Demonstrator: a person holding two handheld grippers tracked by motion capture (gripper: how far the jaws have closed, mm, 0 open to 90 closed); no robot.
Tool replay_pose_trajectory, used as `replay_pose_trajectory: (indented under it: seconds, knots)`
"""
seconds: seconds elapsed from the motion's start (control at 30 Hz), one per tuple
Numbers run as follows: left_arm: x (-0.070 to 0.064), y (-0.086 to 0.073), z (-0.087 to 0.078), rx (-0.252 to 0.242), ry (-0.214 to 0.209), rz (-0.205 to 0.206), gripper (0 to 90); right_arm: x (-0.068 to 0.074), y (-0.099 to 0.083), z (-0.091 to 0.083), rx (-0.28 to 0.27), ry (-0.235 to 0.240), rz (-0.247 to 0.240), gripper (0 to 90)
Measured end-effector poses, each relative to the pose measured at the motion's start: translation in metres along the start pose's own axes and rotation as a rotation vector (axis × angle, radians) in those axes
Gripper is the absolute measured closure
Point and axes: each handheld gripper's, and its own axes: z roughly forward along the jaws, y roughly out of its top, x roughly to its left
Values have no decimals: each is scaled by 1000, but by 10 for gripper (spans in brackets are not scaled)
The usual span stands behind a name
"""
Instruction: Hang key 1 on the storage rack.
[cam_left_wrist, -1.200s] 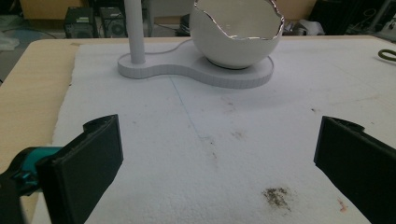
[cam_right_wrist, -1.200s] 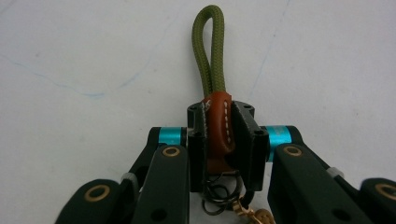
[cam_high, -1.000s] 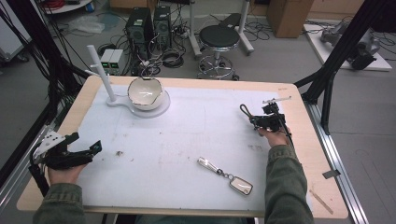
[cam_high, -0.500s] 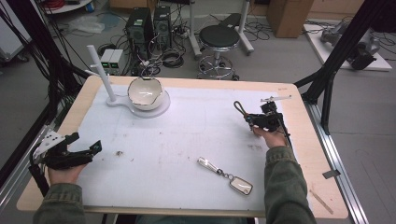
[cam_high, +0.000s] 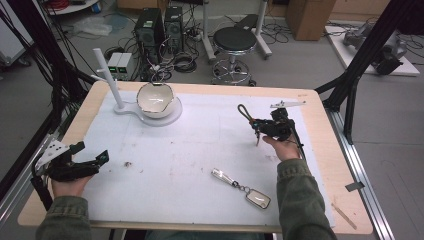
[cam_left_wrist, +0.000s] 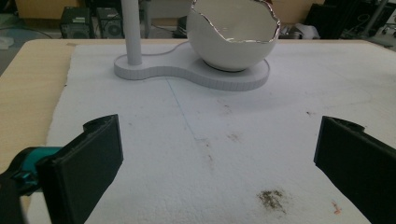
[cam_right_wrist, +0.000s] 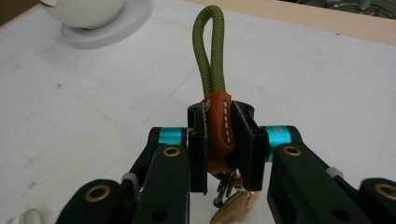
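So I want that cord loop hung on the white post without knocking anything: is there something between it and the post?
Partly. The right gripper holds the cord loop over the mat's right side. The white bowl sits just right of the post on the shared stand, about on the straight line across. The mat between looks bare.

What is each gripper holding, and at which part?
The right gripper clamps a key strap at its brown leather wrap. The left gripper holds nothing.

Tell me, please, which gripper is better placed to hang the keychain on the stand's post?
Probably the right gripper: it already clamps the keychain, loop upward. The left gripper is open, low on the table.
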Motion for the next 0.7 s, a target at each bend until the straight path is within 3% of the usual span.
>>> replay_pose_trajectory:
  seconds: [0.1,0.17,0.4,0.53,0.7]
  knots:
    - [0,0,0,0,-1,-1,17,10,4,4,15,22,-16,767]
    - [0,0,0,2,2,1,17,23,11,8,14,65,-35,767]
    - [1,0,0,-1,-1,1,17,49,27,15,1,151,-76,767]
    - [1,0,0,-3,-1,-1,17,62,37,22,-1,212,-77,767]
    - [2,1,-1,-6,-1,-7,17,73,46,28,2,239,-82,767]
